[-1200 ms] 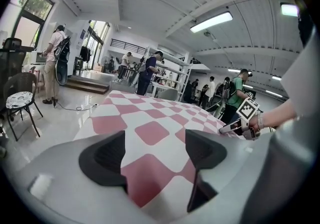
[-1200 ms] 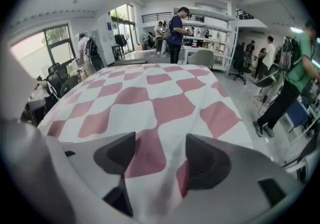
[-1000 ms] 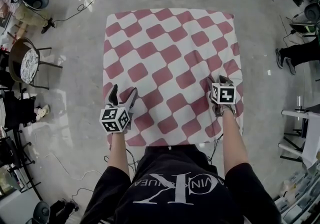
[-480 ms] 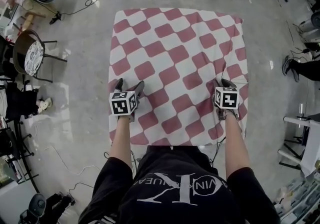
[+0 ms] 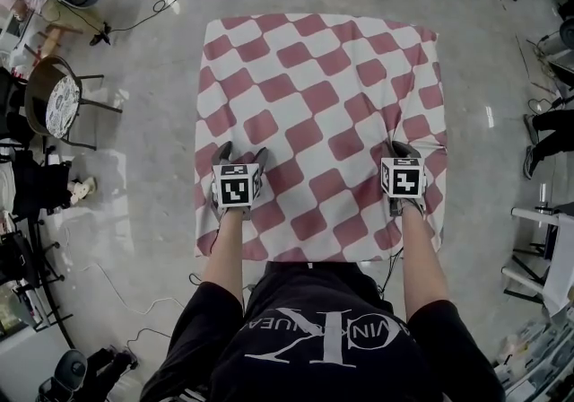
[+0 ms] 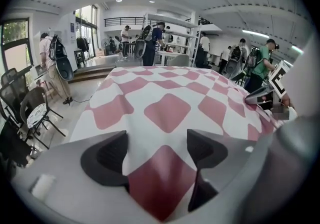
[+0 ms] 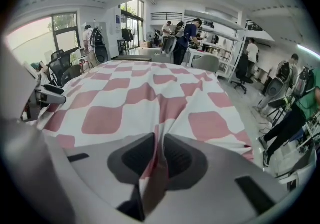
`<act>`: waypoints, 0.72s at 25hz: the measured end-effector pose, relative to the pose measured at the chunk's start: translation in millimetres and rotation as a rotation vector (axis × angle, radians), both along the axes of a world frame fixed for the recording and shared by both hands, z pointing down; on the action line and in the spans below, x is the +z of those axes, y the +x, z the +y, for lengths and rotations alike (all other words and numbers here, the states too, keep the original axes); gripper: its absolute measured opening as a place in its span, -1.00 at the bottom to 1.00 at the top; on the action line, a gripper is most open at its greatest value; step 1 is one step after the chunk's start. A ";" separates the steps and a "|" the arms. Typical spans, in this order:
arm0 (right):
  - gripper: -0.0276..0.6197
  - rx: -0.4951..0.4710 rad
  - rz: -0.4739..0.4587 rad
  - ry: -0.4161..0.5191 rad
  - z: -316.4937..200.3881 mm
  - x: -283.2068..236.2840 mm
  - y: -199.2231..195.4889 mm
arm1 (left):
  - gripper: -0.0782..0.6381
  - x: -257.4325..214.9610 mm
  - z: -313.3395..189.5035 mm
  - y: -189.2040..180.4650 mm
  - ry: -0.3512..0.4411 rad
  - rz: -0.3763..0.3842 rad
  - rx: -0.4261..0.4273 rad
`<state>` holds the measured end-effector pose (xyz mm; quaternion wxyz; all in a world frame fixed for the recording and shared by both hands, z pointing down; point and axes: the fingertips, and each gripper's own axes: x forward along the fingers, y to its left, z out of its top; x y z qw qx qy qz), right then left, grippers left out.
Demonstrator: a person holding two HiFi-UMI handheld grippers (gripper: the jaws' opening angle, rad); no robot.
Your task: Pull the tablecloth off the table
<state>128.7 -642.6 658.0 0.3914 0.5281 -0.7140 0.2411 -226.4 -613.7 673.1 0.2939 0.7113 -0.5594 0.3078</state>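
Now we see the tablecloth (image 5: pixel 314 122), red and white checks, spread flat over the whole counter and hanging over its edges, so the counter itself is hidden underneath. On our right side, the right gripper (image 5: pixel 401 151) is closing its jaws, and its own view shows a raised fold of the cloth pinched tight between the pads. On our left, the left gripper (image 5: pixel 240 154) sits low on the cloth with its jaws apart, the fabric lying flat between them and nothing caught. That looks like the trouble spot: if the pull starts with only one side gripped, the cloth may skew, bunch up or drag on a corner. The right hold is on a thin ridge of fabric, so a sharp tug might slip it free. As for writing, the black shirt (image 5: pixel 314 337) carries large white lettering, upside down to us and creased; we can't read it whole. The marker cubes (image 5: pixel 237 187) show only black-and-white square patterns, no words.
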 end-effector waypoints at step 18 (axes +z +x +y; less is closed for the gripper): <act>-0.84 -0.022 -0.050 0.019 0.6 2.2 -7.2 | -0.53 -1.1 8.4 3.9 -0.020 0.021 -0.106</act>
